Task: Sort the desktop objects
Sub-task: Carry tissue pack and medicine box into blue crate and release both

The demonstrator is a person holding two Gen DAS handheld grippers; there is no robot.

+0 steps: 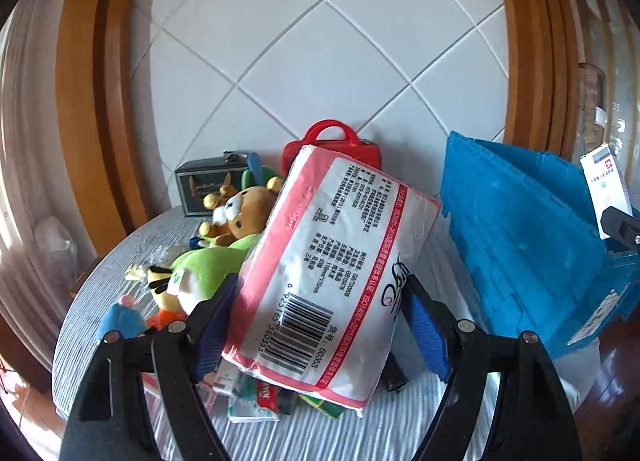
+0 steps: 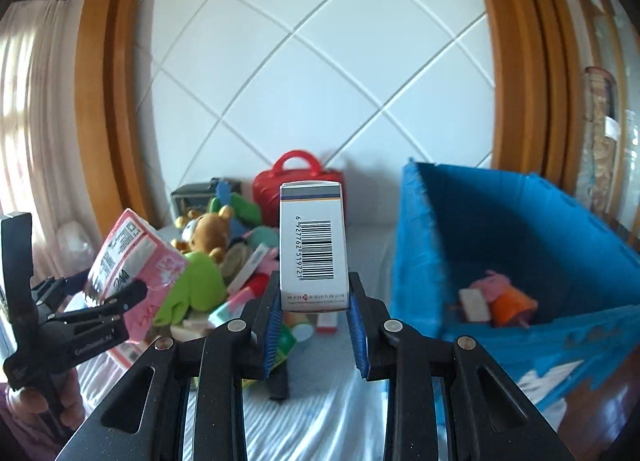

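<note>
Left wrist view shows my left gripper (image 1: 320, 325) with its fingers (image 1: 218, 325) clamped on a tissue pack (image 1: 332, 269), lifted clear above the clutter on the bench (image 1: 80, 301), I'd say so it can travel to the blue crate (image 1: 520, 253) without dragging the plush toys (image 1: 236, 221). My right gripper (image 2: 314, 321) pinches a medicine box (image 2: 313, 245) upright by its lower end, barcode toward the lens, near the crate's open side. Only the right wrist view looks into the crate, where a pink pig toy (image 2: 500, 293) and a small white item lie. Only the left wrist view shows the tissue pack's printed underside and the packets beneath it.
</note>
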